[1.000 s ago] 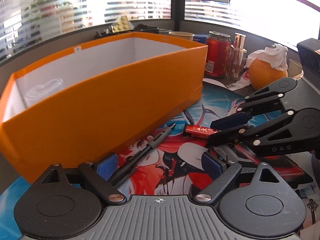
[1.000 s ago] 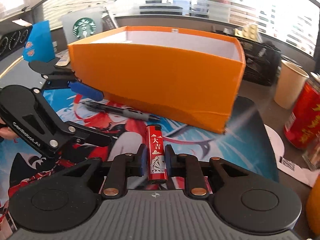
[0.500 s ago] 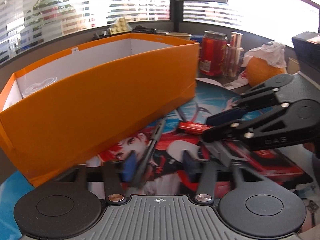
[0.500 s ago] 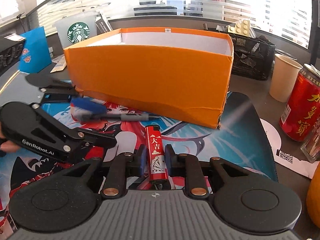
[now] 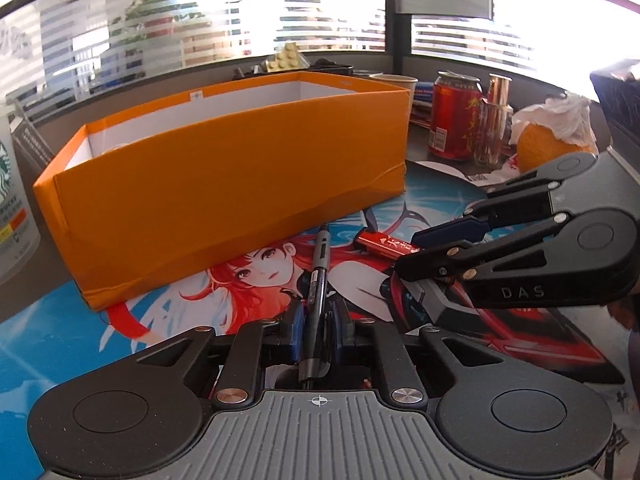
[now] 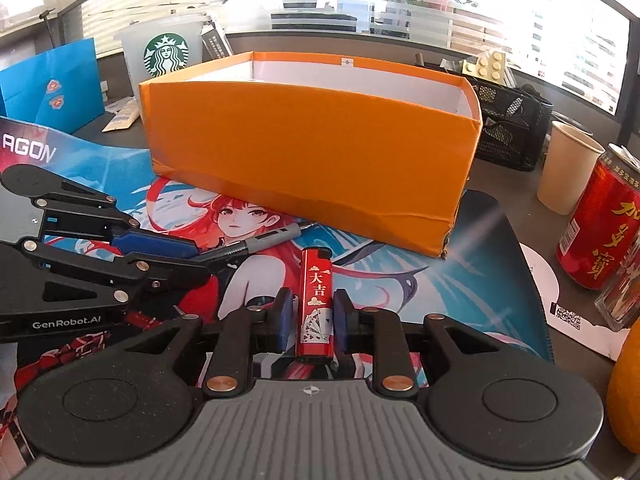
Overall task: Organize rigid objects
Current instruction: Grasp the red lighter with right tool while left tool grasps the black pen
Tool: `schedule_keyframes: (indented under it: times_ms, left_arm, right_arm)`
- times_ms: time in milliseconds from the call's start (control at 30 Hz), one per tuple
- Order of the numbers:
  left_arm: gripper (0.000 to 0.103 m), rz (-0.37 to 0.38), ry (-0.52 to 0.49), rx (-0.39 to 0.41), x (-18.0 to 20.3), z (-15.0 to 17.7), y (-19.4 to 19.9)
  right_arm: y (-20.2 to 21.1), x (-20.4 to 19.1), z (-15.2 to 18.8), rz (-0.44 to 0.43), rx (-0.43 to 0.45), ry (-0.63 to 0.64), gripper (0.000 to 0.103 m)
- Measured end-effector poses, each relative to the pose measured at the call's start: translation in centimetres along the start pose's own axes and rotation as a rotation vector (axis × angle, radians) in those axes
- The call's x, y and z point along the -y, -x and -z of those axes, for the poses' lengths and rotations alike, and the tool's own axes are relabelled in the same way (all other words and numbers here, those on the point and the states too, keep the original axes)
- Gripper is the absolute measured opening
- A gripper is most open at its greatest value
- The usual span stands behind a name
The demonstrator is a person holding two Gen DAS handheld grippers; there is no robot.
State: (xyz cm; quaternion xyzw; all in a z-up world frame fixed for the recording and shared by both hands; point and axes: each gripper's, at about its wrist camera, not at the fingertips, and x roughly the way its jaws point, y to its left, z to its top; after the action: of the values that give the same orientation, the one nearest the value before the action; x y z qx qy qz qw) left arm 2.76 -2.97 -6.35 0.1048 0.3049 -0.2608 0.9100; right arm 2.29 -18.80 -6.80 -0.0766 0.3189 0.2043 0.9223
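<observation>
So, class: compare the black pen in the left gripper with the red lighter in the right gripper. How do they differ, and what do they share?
The pen is long, thin and black with a grey grip; the lighter is short, stubby and red with gold characters. The pen reaches far past the left gripper; the lighter barely clears the right gripper. Both are clamped between blue pads, pointing toward the orange box.
</observation>
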Motion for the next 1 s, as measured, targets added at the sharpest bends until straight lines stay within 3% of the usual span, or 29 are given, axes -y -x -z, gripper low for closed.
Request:
schedule_keyframes:
  times_ms: [267, 467, 667, 967, 1000]
  left_arm:
    - [0.017, -0.006, 0.024, 0.015, 0.0, 0.2, -0.1]
    - [0.013, -0.009, 0.058, 0.011, -0.1, 0.0, 0.0]
    - [0.013, 0.027, 0.173, -0.016, -1.4, -0.4, 0.3]
    - [0.012, 0.06, 0.217, 0.068, -1.9, -1.8, 3.0]
    - [0.003, 0.063, 0.225, 0.077, -2.0, -2.0, 3.3]
  right_arm:
    - [-0.3, -0.1, 0.0, 0.014, 0.021, -0.014, 0.019]
    - [-0.3, -0.1, -0.1, 0.021, 0.023, -0.023, 0.018]
    - [-0.1, 0.1, -0.1, 0.039, 0.031, -0.037, 0.017]
    - [0.6, 0.5, -0.4, 0.008, 0.052, -0.065, 0.017]
    - [0.6, 0.6, -0.4, 0.003, 0.055, -0.073, 0.017]
